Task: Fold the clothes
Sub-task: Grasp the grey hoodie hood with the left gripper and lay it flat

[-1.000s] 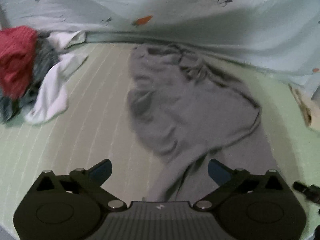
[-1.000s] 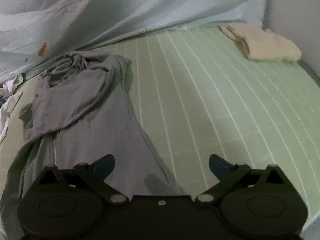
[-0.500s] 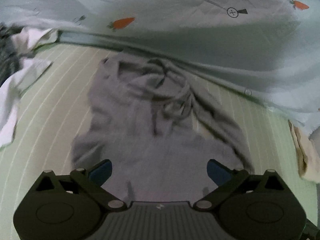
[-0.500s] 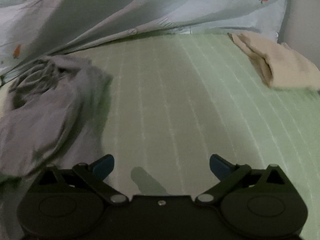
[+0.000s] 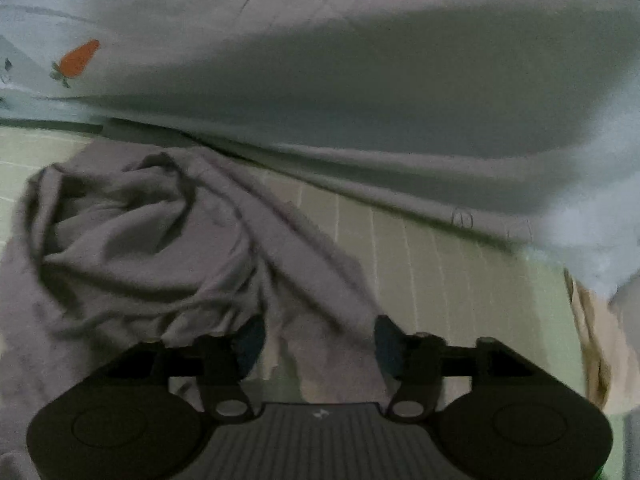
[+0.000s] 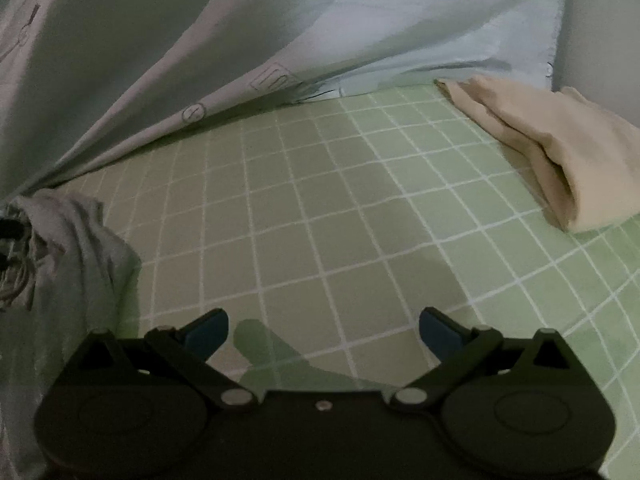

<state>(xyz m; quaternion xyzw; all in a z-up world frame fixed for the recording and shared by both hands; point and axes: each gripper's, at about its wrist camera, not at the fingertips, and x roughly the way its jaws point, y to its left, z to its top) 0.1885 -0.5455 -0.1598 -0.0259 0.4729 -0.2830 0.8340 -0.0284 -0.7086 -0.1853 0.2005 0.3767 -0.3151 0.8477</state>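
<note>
While the crumpled grey cotton garment lies bunched, unfolded, on the green checked bedsheet, a folded cream cloth sits well apart; left gripper and right gripper gape, both empty.

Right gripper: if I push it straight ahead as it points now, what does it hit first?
The right gripper, jaws open, faces bare green checked sheet; further on hangs the pale blue carrot-print cloth. It would likely meet the sheet first, though depth is unclear.
</note>
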